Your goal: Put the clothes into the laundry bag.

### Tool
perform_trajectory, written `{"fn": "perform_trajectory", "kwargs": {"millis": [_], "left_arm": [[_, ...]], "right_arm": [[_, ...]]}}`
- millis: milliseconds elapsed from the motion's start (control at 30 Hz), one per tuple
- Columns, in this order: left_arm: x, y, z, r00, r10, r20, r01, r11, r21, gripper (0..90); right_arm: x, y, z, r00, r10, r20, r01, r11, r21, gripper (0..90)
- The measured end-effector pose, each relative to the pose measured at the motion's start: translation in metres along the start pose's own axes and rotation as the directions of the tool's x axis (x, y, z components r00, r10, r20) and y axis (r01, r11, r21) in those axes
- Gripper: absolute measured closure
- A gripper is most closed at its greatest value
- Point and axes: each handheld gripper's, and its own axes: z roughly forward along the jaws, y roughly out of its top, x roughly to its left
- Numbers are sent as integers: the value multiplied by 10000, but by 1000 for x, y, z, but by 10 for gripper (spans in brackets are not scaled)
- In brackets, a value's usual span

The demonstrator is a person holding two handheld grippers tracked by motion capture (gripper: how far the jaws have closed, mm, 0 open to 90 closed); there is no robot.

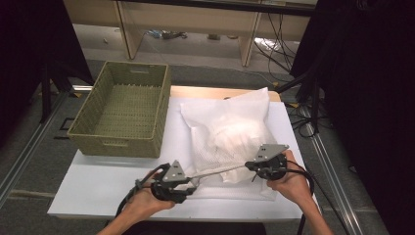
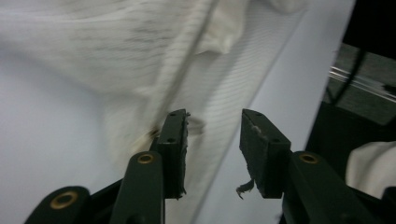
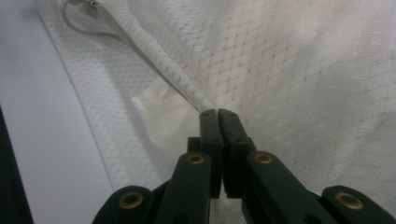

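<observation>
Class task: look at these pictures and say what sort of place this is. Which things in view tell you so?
Probably a lab or workshop recording bay: black curtains, loose cables on the floor, and a white table.

table (image 1: 98, 188): white | mesh bag (image 1: 230, 127) | wicker basket (image 1: 125, 110)

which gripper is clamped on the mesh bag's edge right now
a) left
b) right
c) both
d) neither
b: in the right gripper view the right gripper has its jaws pressed together on a bunched strip of the white mesh bag, while in the left gripper view the left gripper has its jaws standing apart with nothing pinched.
</observation>
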Motion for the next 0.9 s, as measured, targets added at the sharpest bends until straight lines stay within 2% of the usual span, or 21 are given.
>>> {"fn": "perform_trajectory", "kwargs": {"millis": [33,67,200,267,367,433,467,533,567,667,700,733,767,800,833,867,900], "left_arm": [[-3,4,8,9997,10,225,-9,10000,-22,592],[-6,7,16,9995,42,320,-42,10000,16,583],[-11,19,46,9991,263,325,-266,9996,101,538],[-11,26,63,9991,146,408,-146,9999,5,516],[-10,34,82,9997,-5,235,3,10000,73,478],[-8,39,93,9998,-157,148,160,9997,-207,452],[-8,41,99,9997,-240,-27,239,9989,-398,432],[-7,45,111,9995,37,-303,-44,9997,-237,365],[-7,47,116,9988,-34,-495,28,9999,-127,348],[-3,51,130,9982,-222,-550,214,9997,-136,332],[-3,52,134,9968,-215,-766,208,9997,-94,337],[-3,55,137,9958,60,-917,-62,10000,-23,365],[-1,58,139,9939,296,-1060,-291,9996,66,439],[0,60,140,9941,20,-1087,-23,10000,-27,548],[3,63,140,9939,-74,-1103,67,10000,-69,664],[6,67,139,9907,-253,-1337,222,9994,-248,764],[10,71,137,9858,101,-1674,-125,9998,-131,806]], "right_arm": [[-1,1,0,9999,109,18,-109,9999,-55,900],[-3,1,0,10000,24,73,-24,10000,-65,900],[-3,3,-2,10000,21,95,-19,9998,-187,900],[-4,3,-2,9999,-15,101,17,9998,-176,900],[-4,2,-1,10000,-20,77,22,9997,-233,900],[-4,2,-1,10000,31,11,-31,9997,-259,900],[-5,2,-1,10000,15,64,-13,9997,-254,900],[-4,2,-1,9999,150,36,-150,9997,-209,900],[-4,2,0,9999,115,40,-114,9997,-221,900],[-3,1,0,10000,34,35,-34,9998,-170,900],[-3,1,-1,9999,66,87,-65,9998,-167,900],[-3,1,0,10000,66,72,-65,9999,-157,900],[-4,1,-1,10000,38,-45,-38,10000,-42,900],[-4,1,0,10000,-34,-43,34,10000,13,900],[-3,0,1,9999,133,111,-133,9999,1,900],[-3,0,2,10000,-16,85,17,10000,-30,900],[-2,0,2,10000,13,8,-13,10000,-52,900]]}}
